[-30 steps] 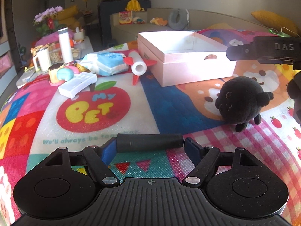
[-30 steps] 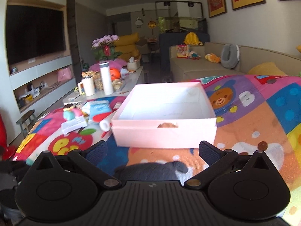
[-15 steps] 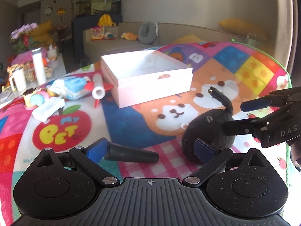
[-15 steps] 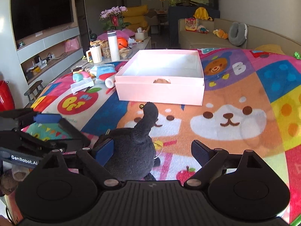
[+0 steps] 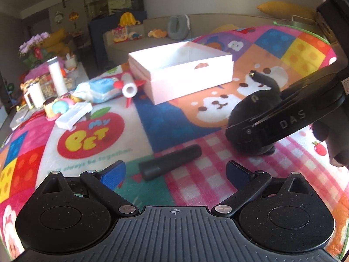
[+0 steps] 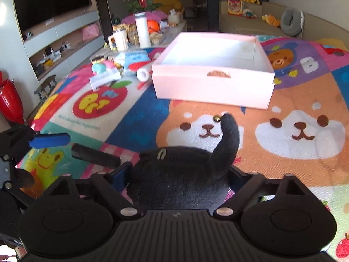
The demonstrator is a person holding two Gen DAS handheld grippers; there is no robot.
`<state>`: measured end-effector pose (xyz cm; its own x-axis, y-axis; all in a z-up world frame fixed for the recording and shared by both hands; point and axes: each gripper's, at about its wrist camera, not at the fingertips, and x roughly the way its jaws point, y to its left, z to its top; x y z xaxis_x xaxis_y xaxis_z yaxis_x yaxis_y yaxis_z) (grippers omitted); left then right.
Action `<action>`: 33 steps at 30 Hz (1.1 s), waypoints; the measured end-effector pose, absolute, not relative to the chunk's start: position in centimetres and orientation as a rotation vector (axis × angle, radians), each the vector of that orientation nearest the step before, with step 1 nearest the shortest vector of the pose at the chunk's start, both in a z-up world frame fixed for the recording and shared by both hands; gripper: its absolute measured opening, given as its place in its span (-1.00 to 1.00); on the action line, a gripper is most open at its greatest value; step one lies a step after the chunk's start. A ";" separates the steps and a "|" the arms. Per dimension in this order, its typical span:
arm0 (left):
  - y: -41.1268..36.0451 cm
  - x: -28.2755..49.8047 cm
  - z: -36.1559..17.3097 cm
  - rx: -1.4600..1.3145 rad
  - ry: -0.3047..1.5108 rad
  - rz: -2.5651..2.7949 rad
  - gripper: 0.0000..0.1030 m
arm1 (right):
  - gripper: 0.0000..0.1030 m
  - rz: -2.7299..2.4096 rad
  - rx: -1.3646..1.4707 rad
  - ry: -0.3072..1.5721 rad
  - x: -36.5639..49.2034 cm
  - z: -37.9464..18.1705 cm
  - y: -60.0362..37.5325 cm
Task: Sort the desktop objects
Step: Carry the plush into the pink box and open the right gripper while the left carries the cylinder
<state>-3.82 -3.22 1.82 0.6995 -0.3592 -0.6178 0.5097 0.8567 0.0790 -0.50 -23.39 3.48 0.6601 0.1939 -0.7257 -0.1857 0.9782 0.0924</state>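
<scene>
A black plush toy [image 6: 181, 174] with a raised tail sits on the colourful play mat, between the fingers of my right gripper [image 6: 177, 175]. The jaws are closing and both pads touch its sides. In the left wrist view the same plush toy [image 5: 250, 107] is half hidden behind the right gripper's finger [image 5: 283, 118]. My left gripper [image 5: 175, 174] is open and empty. A black cylinder [image 5: 170, 163] lies loose on the mat just ahead of it. An open, empty pink box [image 6: 213, 87] stands farther back.
Left of the pink box [image 5: 185, 80] lie a white roller [image 5: 128, 87], a blue-white packet [image 5: 100, 89], a white flat block [image 5: 74, 114] and a round pastel toy [image 5: 59, 107]. A low table with a white bottle [image 6: 142, 29] and a sofa [image 6: 261, 21] lie beyond the mat.
My left gripper opened and let go of the black cylinder, which now lies on the mat. My right gripper came down around the plush toy and its jaws narrowed onto it.
</scene>
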 end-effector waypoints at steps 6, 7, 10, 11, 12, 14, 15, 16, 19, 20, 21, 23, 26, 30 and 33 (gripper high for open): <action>-3.6 -3.1 1.8 0.162 0.711 -0.436 0.97 | 0.62 0.199 -0.050 0.774 -2.4 3.8 -23.4; -4.0 -2.8 1.7 0.152 0.723 -0.428 0.97 | 0.62 0.188 -0.062 0.768 -2.7 3.9 -23.5; -5.2 -1.5 1.1 0.144 0.740 -0.381 0.97 | 0.62 0.154 -0.075 0.748 -3.3 4.1 -24.2; -5.6 -1.1 0.9 0.139 0.736 -0.367 0.97 | 0.62 0.145 -0.076 0.743 -3.5 4.2 -24.4; -5.8 -0.7 0.8 0.135 0.735 -0.360 0.96 | 0.62 0.137 -0.075 0.739 -3.6 4.4 -24.8; -6.4 -0.4 0.6 0.145 0.735 -0.351 0.70 | 0.62 0.129 -0.064 0.736 -3.8 4.5 -25.3; -6.6 -0.3 0.6 0.155 0.732 -0.348 0.64 | 0.62 0.128 -0.057 0.738 -3.9 4.6 -25.5; -6.7 -0.4 0.6 0.159 0.725 -0.354 0.58 | 0.62 0.129 -0.048 0.742 -4.0 4.7 -25.7; -6.5 -1.2 0.9 0.193 0.714 -0.373 0.57 | 0.62 0.142 -0.029 0.749 -4.2 5.2 -25.8; -6.4 -1.6 1.0 0.204 0.706 -0.384 0.57 | 0.62 0.151 -0.025 0.749 -4.3 5.5 -25.8; -6.2 -2.0 1.4 0.210 0.693 -0.403 0.57 | 0.62 0.161 -0.023 0.745 -4.4 5.9 -25.7; -6.0 -2.2 2.7 0.224 0.641 -0.449 0.57 | 0.61 0.177 -0.032 0.722 -4.4 7.3 -25.7; -6.7 -0.9 6.2 0.270 0.485 -0.467 0.57 | 0.61 0.183 -0.026 0.641 -3.3 10.9 -26.1; -8.7 3.3 10.4 0.272 0.294 -0.454 0.57 | 0.61 0.149 0.023 0.493 1.1 16.9 -27.3; -10.9 7.6 12.2 0.222 0.177 -0.480 0.66 | 0.62 0.085 -0.006 0.395 5.7 19.6 -26.8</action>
